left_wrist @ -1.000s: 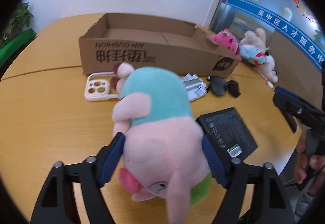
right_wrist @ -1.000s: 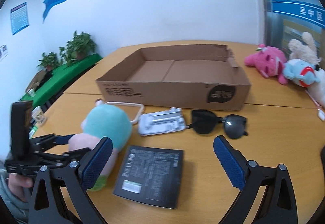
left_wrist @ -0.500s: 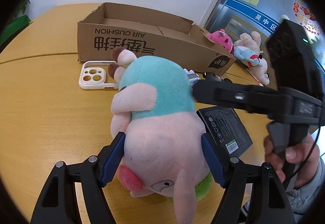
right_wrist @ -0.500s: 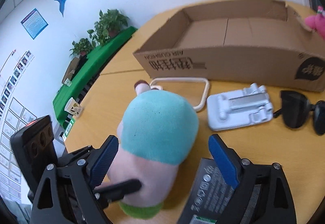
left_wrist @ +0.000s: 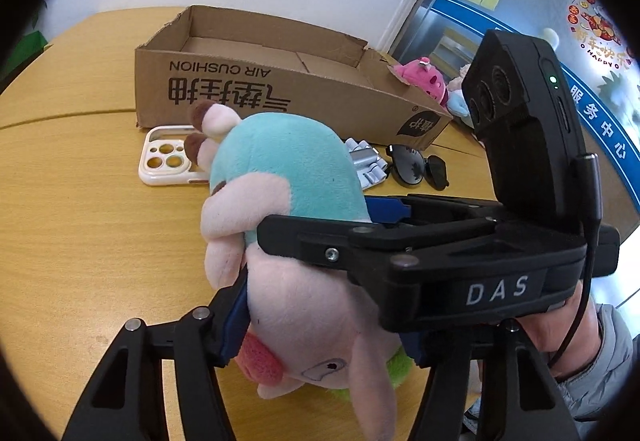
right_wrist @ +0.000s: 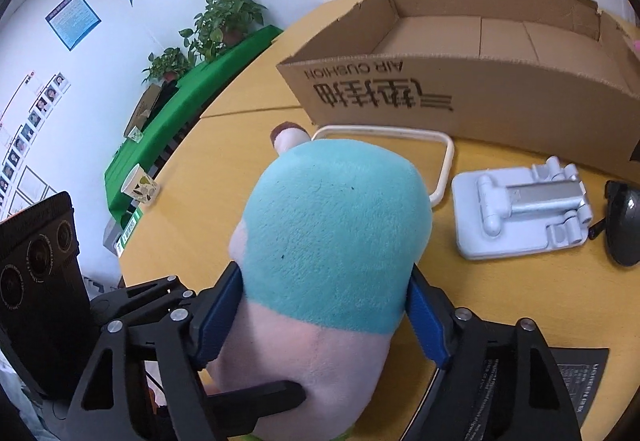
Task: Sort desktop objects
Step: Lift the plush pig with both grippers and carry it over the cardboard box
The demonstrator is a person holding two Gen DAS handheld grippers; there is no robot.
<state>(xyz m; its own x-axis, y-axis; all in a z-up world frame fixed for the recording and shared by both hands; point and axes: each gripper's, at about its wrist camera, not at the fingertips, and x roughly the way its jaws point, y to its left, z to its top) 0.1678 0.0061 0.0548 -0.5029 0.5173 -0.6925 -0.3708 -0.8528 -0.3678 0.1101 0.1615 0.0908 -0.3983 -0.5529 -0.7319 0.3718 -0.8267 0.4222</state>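
A pink plush pig in a teal shirt (left_wrist: pixel 280 177) lies on the wooden table. My left gripper (left_wrist: pixel 320 321) is shut on its pink lower body. My right gripper (right_wrist: pixel 324 313) has come in from the right, and its blue pads (right_wrist: pixel 424 321) press both sides of the plush (right_wrist: pixel 336 225) at the shirt's lower edge. In the left wrist view the right gripper's black body (left_wrist: pixel 440 257) crosses over the pig. An open cardboard box (left_wrist: pixel 280 81) stands behind, empty inside (right_wrist: pixel 480 33).
In front of the box lie a white phone case (left_wrist: pixel 164 161), a grey phone stand (right_wrist: pixel 520 205) and black sunglasses (left_wrist: pixel 416 169). A black flat box (right_wrist: pixel 580 381) lies by the right gripper. Pink and other plush toys (left_wrist: pixel 420 77) sit behind the box's right end.
My right gripper moved left onto the plush pig and closed its pads on the pig. My left gripper kept its hold and the pig stayed in place.
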